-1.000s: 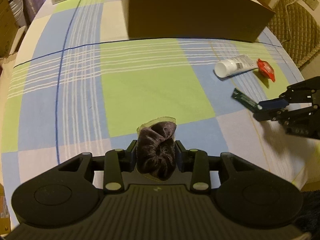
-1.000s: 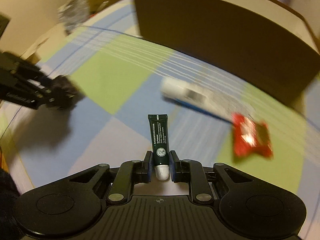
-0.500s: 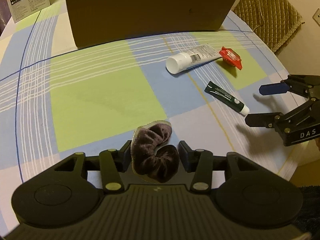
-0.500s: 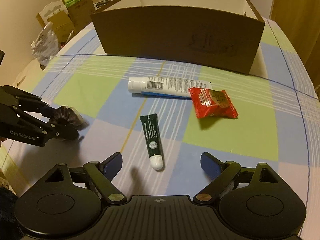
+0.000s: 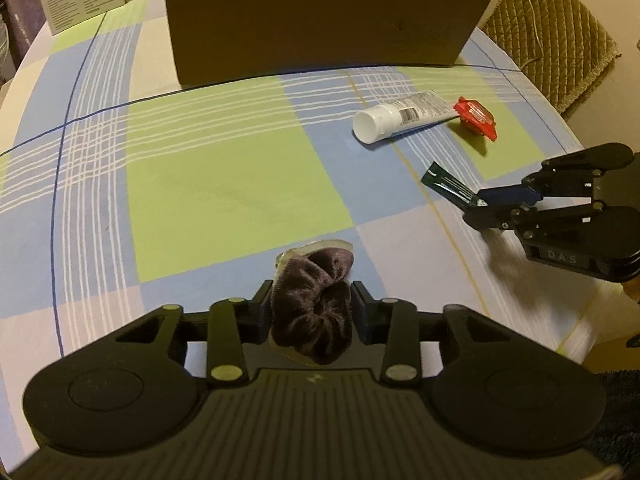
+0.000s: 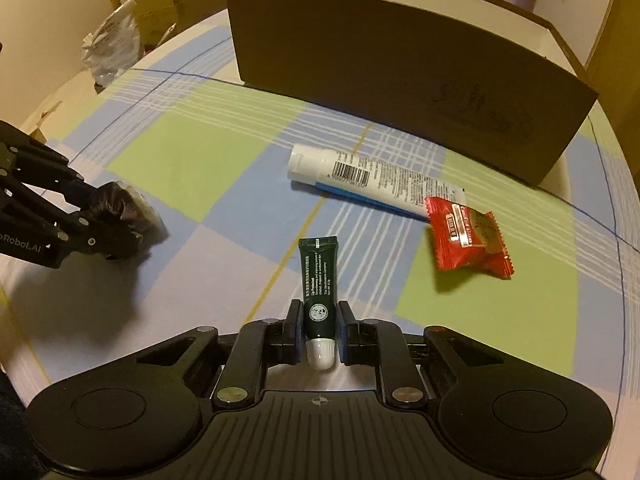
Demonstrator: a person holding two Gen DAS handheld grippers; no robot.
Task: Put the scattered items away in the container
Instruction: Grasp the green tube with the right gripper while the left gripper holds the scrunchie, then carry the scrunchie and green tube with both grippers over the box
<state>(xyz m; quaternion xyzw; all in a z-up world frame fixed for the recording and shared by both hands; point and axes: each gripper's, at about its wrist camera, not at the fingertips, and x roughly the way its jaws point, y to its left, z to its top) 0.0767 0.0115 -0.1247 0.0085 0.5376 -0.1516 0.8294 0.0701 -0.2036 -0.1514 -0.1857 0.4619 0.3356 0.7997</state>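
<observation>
1. A round table under a checked cloth carries everything.
2. The brown cardboard box stands open-topped at the far side.
3. The left gripper is clamped on a dark velvet scrunchie.
4. The right gripper pinches a small green tube near its white cap.
5. A white tube lies before the box.
6. A red packet touches the white tube's flat end.

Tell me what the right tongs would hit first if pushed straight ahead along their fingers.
Likely the white tube, lying across the line beyond the dark green tube that the right tongs hold; behind it stands the cardboard box. Depth is uncertain.
</observation>
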